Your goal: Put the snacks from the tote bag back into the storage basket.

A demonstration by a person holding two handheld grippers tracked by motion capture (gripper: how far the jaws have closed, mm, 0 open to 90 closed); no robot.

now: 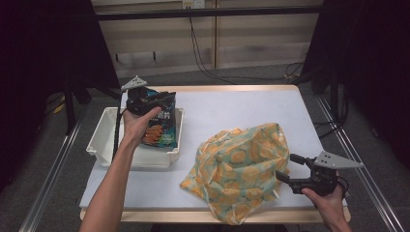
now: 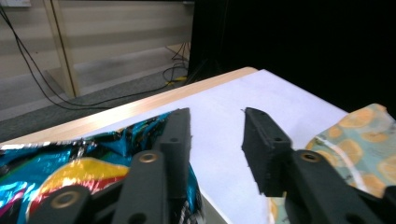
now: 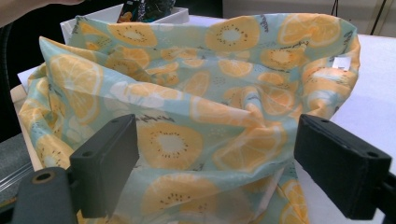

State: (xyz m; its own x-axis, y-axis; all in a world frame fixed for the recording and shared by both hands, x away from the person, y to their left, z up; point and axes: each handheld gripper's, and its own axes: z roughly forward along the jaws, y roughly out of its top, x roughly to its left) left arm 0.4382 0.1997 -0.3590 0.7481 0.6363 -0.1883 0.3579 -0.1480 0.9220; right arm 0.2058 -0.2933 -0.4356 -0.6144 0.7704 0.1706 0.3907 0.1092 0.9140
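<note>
Two grippers stand with jaws apart: the left gripper (image 1: 167, 102) hovers at the snack bag (image 1: 157, 129) in the white bin (image 1: 104, 140), seemingly not gripping yet, the right gripper (image 1: 286, 168) beside the empty-looking fruit-print bag (image 1: 241, 169).

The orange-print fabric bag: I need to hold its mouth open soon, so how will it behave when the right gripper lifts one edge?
The fabric bag lies crumpled in soft folds, so it will probably sag rather than hold shape. It looks thin, likely light, and may slide on the smooth table. The right gripper, fingers spread, would likely gather just one layer.
</note>
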